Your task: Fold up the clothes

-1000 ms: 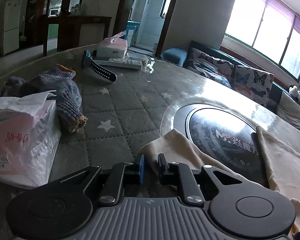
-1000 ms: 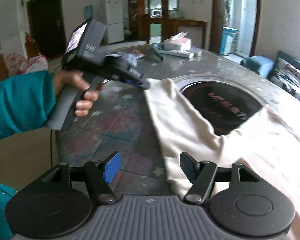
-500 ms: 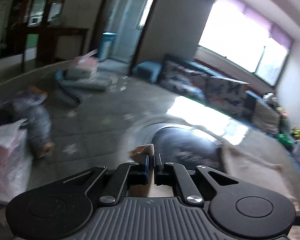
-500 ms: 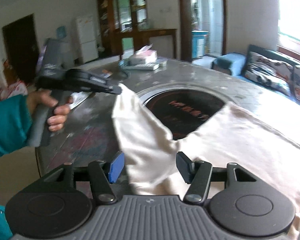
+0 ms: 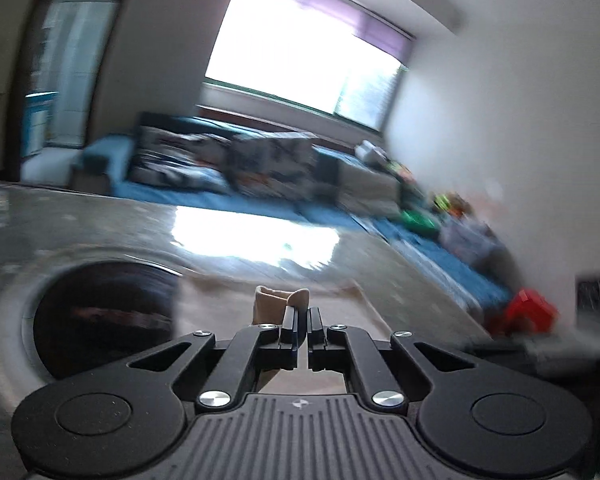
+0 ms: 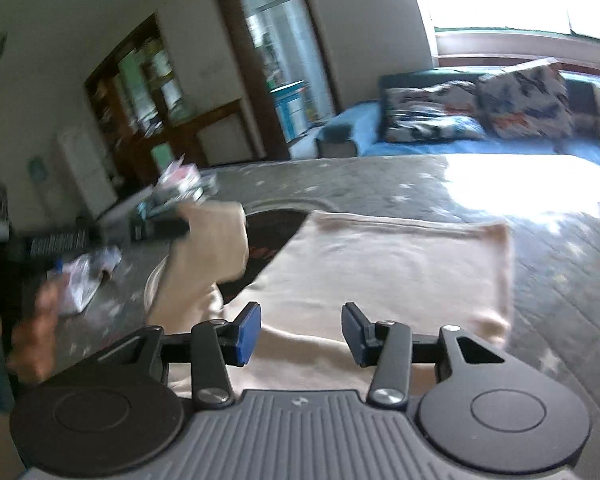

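Since the earlier frame the left gripper (image 5: 302,322), jaws clamped on the beige garment's (image 6: 380,264) corner, has swung it over the dark round inset (image 5: 100,312), while the right gripper's (image 6: 300,334) jaws, just narrowing, stand half open and empty above the cloth: lay the corner flat.

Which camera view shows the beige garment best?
The right wrist view: the beige garment lies spread on the table, one end lifted by the left gripper. The left wrist view shows only a pinched, blurred part.

surface: grey star-quilted round table (image 6: 380,176) | on it: beige garment (image 6: 380,264), tissue pack (image 6: 180,178)
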Demonstrator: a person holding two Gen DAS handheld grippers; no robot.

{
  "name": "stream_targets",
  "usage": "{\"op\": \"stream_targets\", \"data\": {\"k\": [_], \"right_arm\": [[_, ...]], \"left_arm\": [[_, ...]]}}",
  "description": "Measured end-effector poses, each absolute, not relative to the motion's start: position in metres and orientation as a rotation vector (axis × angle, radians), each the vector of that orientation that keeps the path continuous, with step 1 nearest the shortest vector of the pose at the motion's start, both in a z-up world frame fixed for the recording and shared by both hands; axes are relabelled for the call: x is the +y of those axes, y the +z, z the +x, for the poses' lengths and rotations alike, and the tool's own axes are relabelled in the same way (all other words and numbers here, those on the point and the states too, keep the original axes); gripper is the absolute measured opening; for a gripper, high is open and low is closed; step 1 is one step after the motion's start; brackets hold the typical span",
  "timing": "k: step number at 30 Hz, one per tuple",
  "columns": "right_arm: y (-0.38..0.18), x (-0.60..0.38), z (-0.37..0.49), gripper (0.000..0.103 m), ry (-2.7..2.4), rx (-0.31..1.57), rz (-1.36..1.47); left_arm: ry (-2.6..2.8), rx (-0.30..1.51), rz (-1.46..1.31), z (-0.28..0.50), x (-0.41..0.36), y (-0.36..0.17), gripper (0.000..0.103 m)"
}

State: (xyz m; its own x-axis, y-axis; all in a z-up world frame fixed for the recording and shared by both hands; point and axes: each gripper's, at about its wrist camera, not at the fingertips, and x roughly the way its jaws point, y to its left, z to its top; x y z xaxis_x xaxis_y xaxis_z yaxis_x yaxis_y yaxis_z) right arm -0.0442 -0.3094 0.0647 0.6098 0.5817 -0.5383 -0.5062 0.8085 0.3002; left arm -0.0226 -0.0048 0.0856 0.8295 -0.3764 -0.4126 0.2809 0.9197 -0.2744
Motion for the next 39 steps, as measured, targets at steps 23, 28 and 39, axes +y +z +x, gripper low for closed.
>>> {"op": "stream_targets", "data": {"k": [23,28,39], "right_arm": [[0.004,-0.317,-0.012,0.044,0.609,0.906,0.412],[-0.004,-0.308,-0.01,0.025,0.618,0.938,0.437],[0.016,-0.308,-0.018,0.007,0.579,0.87,0.39]], "left_arm": [[-0.511,0.597,-0.061,-0.045,-0.078,0.019,0.005],[-0.516,0.61,-0.077,-0.044,-0.072,0.017,0.005],[-0.442,0.583,-0.075,-0.062,-0.026,0.024,0.029]]}}
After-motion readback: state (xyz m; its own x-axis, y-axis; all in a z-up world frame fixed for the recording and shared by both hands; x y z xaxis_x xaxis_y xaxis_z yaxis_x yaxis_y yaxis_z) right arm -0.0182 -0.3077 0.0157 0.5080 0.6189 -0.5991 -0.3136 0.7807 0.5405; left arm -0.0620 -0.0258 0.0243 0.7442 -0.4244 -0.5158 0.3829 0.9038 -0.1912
